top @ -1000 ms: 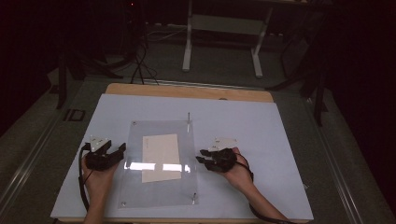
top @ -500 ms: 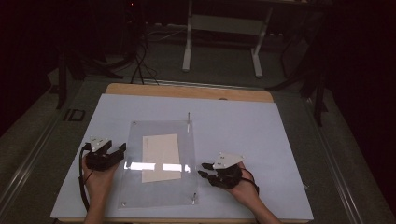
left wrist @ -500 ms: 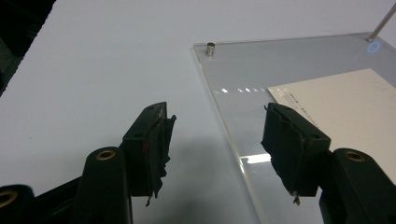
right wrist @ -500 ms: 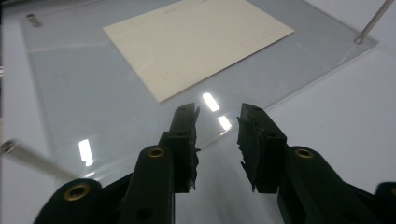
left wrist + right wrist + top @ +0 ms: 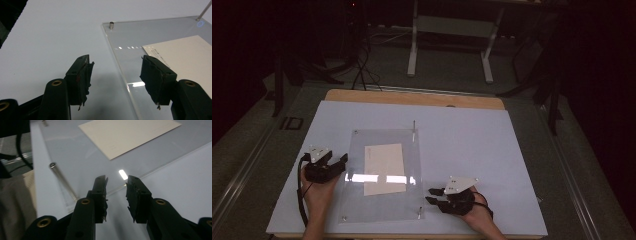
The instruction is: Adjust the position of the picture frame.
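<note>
A clear acrylic plate (image 5: pixel 382 205) lies flat on the white table (image 5: pixel 472 140), with a cream sheet of paper (image 5: pixel 384 167) under or on it. My left gripper (image 5: pixel 341 162) rests at the plate's left edge, open wide. In the left gripper view its jaws (image 5: pixel 116 63) straddle that edge of the plate (image 5: pixel 155 35), with the paper (image 5: pixel 185 55) just beyond the right jaw. My right gripper (image 5: pixel 431 195) sits off the plate's near right corner, open by a narrow gap. In the right gripper view it (image 5: pixel 116 181) points at the plate's edge (image 5: pixel 160 168), holding nothing.
Short metal pegs stand at the plate's corners: one peg (image 5: pixel 111 25) at the far left, a taller pin (image 5: pixel 414 127) at the far right, and another pin (image 5: pixel 62 180) by my right gripper. A stand's white legs (image 5: pixel 414 45) rise behind the table.
My right gripper has drawn back toward the table's near edge, from beside the plate's right edge to its near right corner. The left gripper has stayed put.
</note>
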The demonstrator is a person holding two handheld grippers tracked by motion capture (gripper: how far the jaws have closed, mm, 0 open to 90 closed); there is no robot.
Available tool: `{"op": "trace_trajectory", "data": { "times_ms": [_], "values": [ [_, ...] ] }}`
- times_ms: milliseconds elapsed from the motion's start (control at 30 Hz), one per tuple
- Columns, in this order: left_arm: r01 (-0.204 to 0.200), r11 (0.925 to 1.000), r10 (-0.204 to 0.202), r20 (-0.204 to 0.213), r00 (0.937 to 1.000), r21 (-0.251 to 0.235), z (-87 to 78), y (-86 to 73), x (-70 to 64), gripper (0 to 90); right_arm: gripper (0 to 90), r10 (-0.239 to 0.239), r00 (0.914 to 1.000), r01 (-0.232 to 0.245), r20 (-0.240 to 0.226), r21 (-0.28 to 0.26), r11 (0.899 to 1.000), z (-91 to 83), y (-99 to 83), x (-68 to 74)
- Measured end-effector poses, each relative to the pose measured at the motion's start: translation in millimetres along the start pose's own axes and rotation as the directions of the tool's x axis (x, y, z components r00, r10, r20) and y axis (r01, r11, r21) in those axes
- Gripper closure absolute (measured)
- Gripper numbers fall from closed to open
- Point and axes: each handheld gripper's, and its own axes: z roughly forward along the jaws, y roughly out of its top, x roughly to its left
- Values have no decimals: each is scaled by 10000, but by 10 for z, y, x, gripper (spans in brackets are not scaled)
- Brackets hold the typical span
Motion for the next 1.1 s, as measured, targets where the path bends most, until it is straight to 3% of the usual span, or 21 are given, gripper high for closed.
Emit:
{"op": "trace_trajectory", "data": {
  "times_ms": [333,633,1100],
  "values": [
    [-10,10000,10,4,10000,-3,-2,0,-2,406,708,-689,9952,686,-702,-65,9976,-2,-39,191],
    [-45,10000,45,15,10000,16,7,-1,-12,406,704,-1222,9825,1218,-1405,-111,9925,34,-27,303],
    [-126,9999,126,33,9999,86,20,-2,-27,406,849,-1250,9878,1246,-931,-105,9922,266,28,376]
  ]
}}
